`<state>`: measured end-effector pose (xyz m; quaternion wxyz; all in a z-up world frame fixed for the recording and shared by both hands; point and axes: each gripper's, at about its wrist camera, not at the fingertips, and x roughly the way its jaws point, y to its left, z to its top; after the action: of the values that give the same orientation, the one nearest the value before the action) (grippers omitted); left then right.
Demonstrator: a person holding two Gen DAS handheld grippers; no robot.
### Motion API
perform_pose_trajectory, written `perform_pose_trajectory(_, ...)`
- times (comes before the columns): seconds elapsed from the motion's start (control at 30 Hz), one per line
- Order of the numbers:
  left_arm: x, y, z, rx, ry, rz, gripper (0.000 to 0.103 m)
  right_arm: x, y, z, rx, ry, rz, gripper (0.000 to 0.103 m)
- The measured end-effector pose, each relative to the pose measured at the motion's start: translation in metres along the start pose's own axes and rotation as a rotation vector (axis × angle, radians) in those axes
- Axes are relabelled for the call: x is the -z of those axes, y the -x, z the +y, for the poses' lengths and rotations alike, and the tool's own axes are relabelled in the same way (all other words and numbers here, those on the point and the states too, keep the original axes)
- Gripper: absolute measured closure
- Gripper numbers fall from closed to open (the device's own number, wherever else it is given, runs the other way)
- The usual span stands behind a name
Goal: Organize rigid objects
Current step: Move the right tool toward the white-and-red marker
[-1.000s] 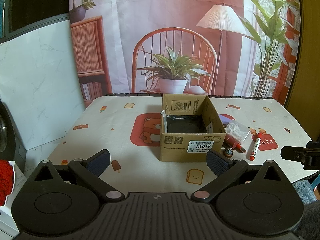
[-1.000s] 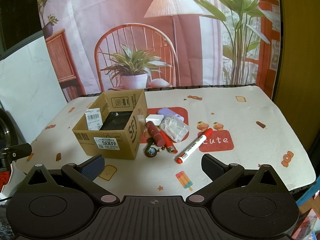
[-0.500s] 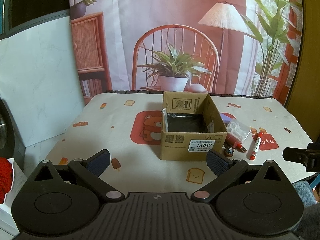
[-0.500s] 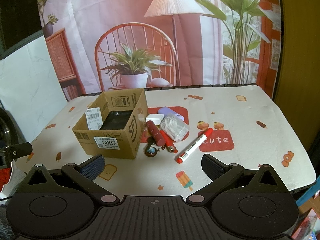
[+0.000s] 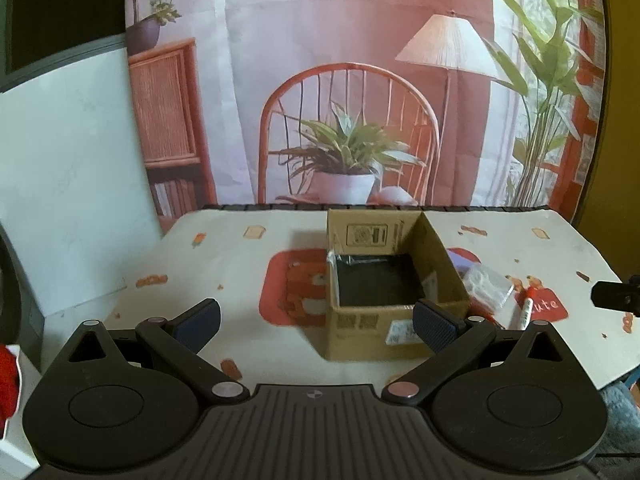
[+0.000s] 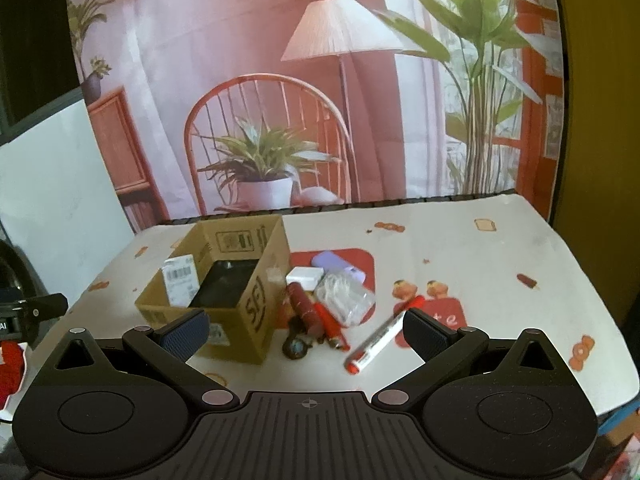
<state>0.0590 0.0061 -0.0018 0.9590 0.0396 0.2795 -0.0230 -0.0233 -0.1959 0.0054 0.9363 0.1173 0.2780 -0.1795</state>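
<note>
An open cardboard box (image 5: 384, 320) (image 6: 256, 312) with a dark lining stands mid-table. To its right lies a small pile: a red-capped white marker (image 6: 380, 340) (image 5: 526, 308), a dark red tube (image 6: 306, 308), a red lighter (image 6: 332, 326), a round keychain (image 6: 296, 348), a clear bag of white cable (image 6: 344, 298) (image 5: 486, 286), a white charger (image 6: 305, 277) and a lilac case (image 6: 338, 265). My left gripper (image 5: 316, 324) hangs open just before the box, empty. My right gripper (image 6: 306, 332) is open and empty, low in front of the pile.
A white tablecloth with cartoon prints (image 6: 480, 264) covers the table. A printed backdrop of a chair, plant and lamp (image 5: 348, 140) closes off the far edge. A white panel (image 5: 68, 200) stands at the left, with something red (image 5: 8, 380) lower left.
Both grippers have moved forward toward the table and sit closer to the box and the pile. Both stay open and empty. The objects have not moved.
</note>
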Motion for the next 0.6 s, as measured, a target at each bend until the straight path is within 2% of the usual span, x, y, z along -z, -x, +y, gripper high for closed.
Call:
perform_pose_trajectory(0.27,-0.013,-0.027,0.014,0.105,0.077,-0.041,0.000,-0.025,-0.020,-0.005,0.007,0.025,-0.013,0.000)
perform_pose_trajectory(0.43,-0.019,-0.049,0.016,0.097,0.093,-0.018,0.000,-0.040,-0.043,-0.008,-0.025,0.000,0.025,0.000)
perform_pose_trajectory(0.6,-0.021,-0.073,0.019,0.077,0.092,-0.002,0.000,-0.042,-0.063,-0.006,0.012,0.011,0.032,0.000)
